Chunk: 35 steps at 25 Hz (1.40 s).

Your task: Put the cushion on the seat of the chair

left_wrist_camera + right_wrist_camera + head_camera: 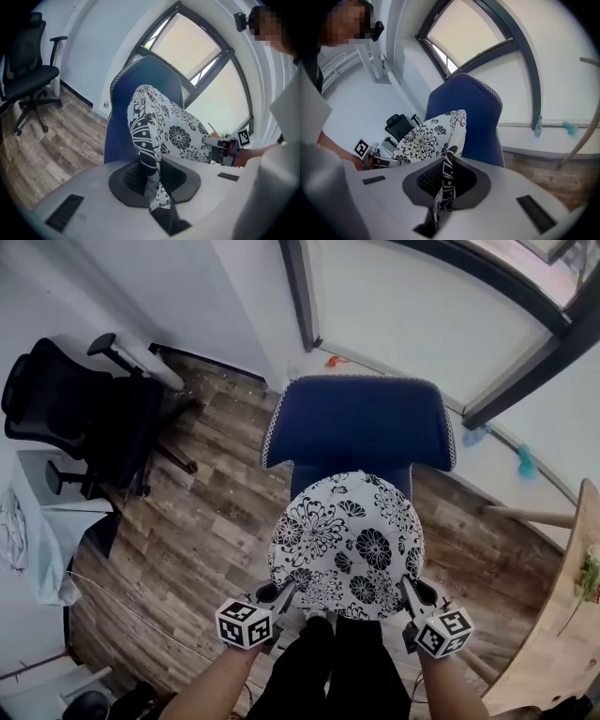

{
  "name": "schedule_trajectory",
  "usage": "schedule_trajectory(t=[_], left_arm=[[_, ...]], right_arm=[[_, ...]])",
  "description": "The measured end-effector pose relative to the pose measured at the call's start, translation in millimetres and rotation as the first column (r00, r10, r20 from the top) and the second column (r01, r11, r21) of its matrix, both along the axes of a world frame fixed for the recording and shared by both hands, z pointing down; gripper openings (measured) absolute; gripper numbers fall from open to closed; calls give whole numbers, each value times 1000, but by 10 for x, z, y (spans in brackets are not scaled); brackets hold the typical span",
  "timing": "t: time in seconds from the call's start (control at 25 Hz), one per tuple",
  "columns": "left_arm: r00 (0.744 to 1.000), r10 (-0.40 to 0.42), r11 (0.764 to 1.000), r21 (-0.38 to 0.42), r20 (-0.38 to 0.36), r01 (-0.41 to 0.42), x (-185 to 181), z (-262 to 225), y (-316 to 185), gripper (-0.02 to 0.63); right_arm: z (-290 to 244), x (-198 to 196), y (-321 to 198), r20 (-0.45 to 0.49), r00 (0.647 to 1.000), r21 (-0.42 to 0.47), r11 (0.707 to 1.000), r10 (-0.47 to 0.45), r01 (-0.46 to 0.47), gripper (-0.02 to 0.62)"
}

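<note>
A round white cushion with black flower print hangs in front of the blue chair, and in the head view it covers the seat. My left gripper is shut on the cushion's near left edge, and my right gripper is shut on its near right edge. In the left gripper view the cushion fabric is pinched in the left gripper, with the blue backrest behind. In the right gripper view the cushion runs into the shut right gripper, beside the chair.
A black office chair stands at the left on the wooden floor. A white unit sits at the far left. A wooden table edge curves along the right. Windows and white walls lie behind the blue chair.
</note>
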<state>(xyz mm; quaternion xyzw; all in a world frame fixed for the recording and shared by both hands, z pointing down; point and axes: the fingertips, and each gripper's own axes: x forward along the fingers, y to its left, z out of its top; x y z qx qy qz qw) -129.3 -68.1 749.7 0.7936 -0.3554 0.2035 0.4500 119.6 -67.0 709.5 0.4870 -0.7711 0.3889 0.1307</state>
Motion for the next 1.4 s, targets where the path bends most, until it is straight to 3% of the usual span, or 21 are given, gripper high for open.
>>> schedule_trajectory(t=[0.36,0.72,1.4], left_arm=[[1000,-3,1000,-31,18,3,54,574,-105,34],[999,22,998,-52,37,-20,191,849,-222,34],[986,33,996,-86,163,-19,81,1427,-369,34]], right_arm=[[584,79,-147,-22,999,-46,999,-26,25,35],[808,-28,-290,51,999,-83,996,18,-14,35],[1300,95,-475,18,999,-158,986,-43,46,35]])
